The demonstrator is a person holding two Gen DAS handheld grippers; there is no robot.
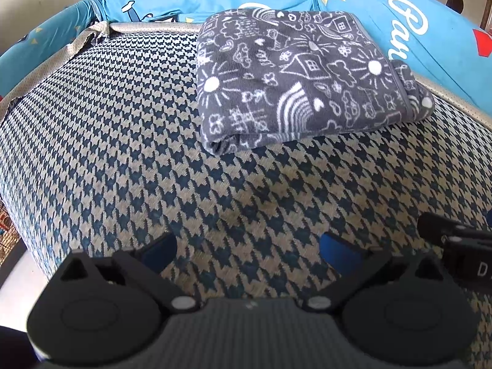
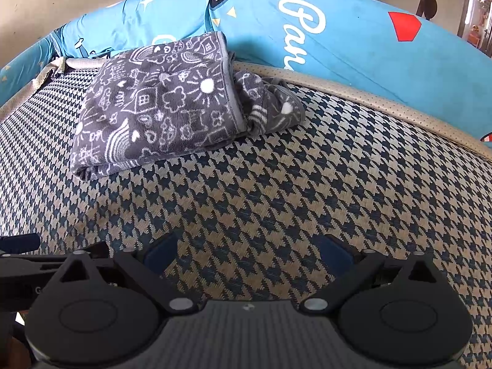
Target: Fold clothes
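Item: grey doodle-print towel (image 1: 295,80), folded into a thick rectangular bundle and lying on the houndstooth mattress (image 1: 123,141), at its far edge just in front of the blue cushions (image 1: 430,46). You should expect it to be soft, limp and light — plush pile, likely not slippery, nothing fragile. The fold is not clean: in the right wrist view a loose, bunched end (image 2: 270,104) spills out past the hemmed edge on the towel's right side. Take hold at that hem or at a corner of the loose end, pinching every layer you mean to move; the rolled near edge (image 1: 221,146) would be too thick to grip well. Your left gripper (image 1: 247,247) and right gripper (image 2: 244,249) both hover near side of the towel, well apart from it, fingers spread wide and empty. Beyond the towel, behind the cushions: a plain wall — a dim room opens at the right.
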